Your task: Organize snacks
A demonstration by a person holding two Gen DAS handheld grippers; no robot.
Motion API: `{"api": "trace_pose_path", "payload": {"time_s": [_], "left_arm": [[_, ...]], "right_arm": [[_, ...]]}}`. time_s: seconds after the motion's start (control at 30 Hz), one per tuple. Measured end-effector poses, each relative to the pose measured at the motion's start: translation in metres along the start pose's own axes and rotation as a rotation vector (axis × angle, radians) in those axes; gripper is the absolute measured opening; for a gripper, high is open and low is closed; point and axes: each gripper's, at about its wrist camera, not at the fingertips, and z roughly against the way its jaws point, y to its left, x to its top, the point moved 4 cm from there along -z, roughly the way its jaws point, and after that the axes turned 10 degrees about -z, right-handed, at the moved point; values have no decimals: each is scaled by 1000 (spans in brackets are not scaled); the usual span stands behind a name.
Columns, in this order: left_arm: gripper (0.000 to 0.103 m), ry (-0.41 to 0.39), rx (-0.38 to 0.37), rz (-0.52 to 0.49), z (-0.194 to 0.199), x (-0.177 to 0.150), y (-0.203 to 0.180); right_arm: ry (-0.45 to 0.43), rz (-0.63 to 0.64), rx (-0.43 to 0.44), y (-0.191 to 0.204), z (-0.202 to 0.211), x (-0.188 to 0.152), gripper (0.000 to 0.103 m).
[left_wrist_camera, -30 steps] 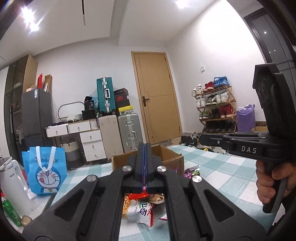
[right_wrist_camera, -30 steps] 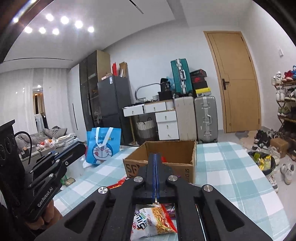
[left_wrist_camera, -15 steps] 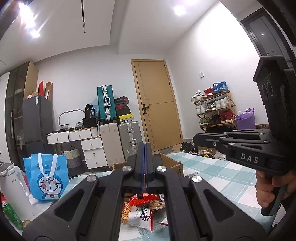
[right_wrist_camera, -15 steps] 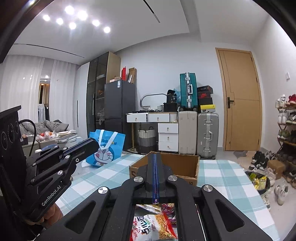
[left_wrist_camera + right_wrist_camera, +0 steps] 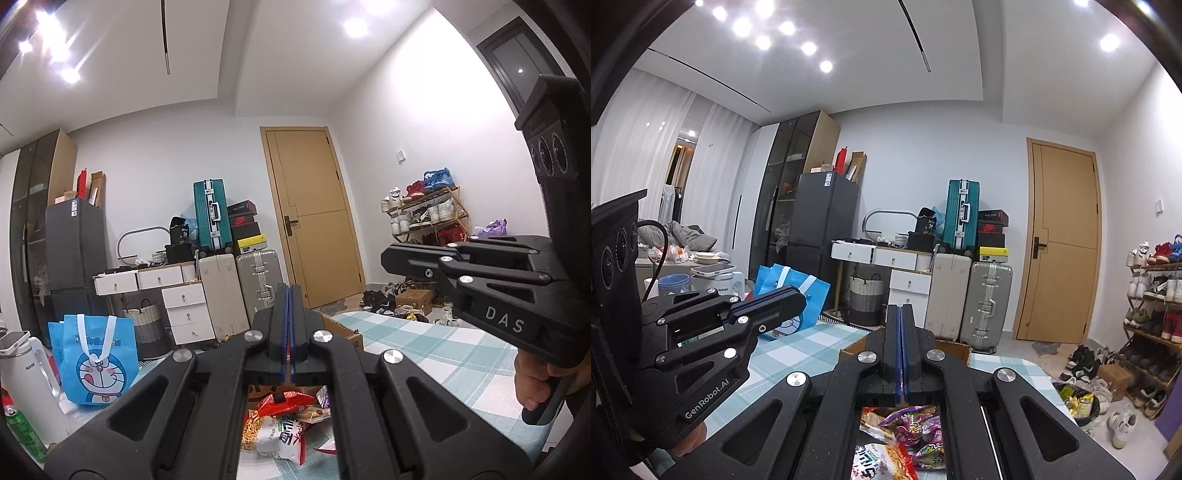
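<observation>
Both grippers are matte black plastic with silver screw heads, and each pair of fingers is pressed flat together along thin blue pads with nothing between them. The left gripper (image 5: pixel 289 295) points level over a table (image 5: pixel 424 343) draped in a pale green and white checked cloth; the right gripper (image 5: pixel 900 314) does the same, and each shows in the other's view, held by a hand (image 5: pixel 532 384).

Under and just behind the left tips lies a heap of crinkly foil snack packets (image 5: pixel 284 424): a red wrapper on top, and a white bag printed with orange sticks. Below the right gripper lie a glossy purple packet (image 5: pixel 919 424) and that white bag. Just beyond both sets of tips stands an open brown corrugated cardboard box (image 5: pixel 349 334).
</observation>
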Motion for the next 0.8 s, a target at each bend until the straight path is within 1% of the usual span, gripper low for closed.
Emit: {"api": "trace_pose_path", "payload": {"time_s": [0.4, 0.47, 0.8], "left_arm": [[0, -21, 24, -35, 5, 5, -3], [0, -25, 28, -44, 6, 6, -4], [0, -48, 32, -58, 12, 12, -5]], "right_arm": [[0, -3, -1, -5, 3, -1, 1], [2, -6, 1, -5, 2, 3, 1], [-5, -3, -1, -8, -1, 4, 1]]}}
